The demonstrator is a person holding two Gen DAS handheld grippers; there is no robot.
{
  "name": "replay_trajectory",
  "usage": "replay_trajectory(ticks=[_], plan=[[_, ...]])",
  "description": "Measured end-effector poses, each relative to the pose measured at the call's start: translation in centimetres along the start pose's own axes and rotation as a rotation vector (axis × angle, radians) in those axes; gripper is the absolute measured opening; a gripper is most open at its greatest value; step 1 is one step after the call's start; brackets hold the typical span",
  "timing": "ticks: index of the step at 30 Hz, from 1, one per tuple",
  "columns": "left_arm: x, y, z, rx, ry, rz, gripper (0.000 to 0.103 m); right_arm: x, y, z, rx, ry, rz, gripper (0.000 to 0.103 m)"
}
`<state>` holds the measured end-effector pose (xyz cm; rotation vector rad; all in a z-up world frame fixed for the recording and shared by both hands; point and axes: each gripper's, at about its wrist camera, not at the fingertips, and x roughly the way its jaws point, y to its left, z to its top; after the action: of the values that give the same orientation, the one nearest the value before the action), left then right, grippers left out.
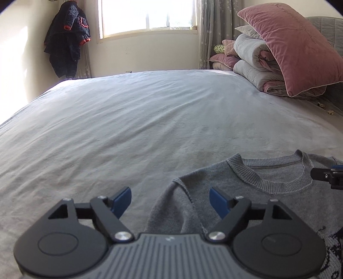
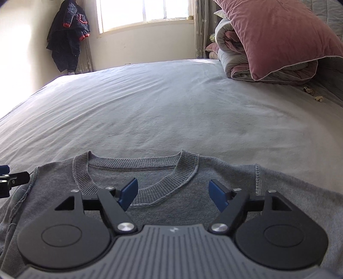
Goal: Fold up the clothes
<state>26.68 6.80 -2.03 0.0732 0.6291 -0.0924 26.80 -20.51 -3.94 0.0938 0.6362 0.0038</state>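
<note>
A grey knit sweater (image 1: 272,193) lies flat on the bed, its ribbed collar (image 2: 137,171) pointing away from me. My left gripper (image 1: 170,200) is open and empty, hovering over the sweater's left shoulder and sleeve (image 1: 171,206). My right gripper (image 2: 173,194) is open and empty, hovering just above the chest below the collar. The right gripper shows at the right edge of the left wrist view (image 1: 328,175). The left gripper shows at the left edge of the right wrist view (image 2: 10,180). A dark pattern (image 1: 334,246) marks the sweater's front.
The bed sheet (image 1: 128,128) is pale grey and stretches far ahead. Folded quilts (image 1: 255,64) and a pink pillow (image 1: 300,43) are stacked at the far right. A dark jacket (image 1: 66,40) hangs in the left corner by the window (image 1: 148,15).
</note>
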Motion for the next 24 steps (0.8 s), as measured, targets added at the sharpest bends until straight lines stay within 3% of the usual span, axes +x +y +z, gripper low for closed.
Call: replay_trajectory(ticks=[6, 13, 24], plan=[[-3.5, 2.1, -1.9, -0.030, 0.040, 0.003, 0.092, -2.7, 3.0, -1.5, 0.042, 0.039, 0.022, 0.079], [-6.9, 5.0, -4.6, -0.099, 0.100, 0.020, 0.101, -5.5, 5.7, -3.4, 0.086, 0.051, 0.046, 0.100], [-9.2, 10.4, -8.6, -0.323, 0.149, -0.044, 0.101, -7.5, 9.0, -5.7, 0.120, 0.092, 0.110, 0.103]])
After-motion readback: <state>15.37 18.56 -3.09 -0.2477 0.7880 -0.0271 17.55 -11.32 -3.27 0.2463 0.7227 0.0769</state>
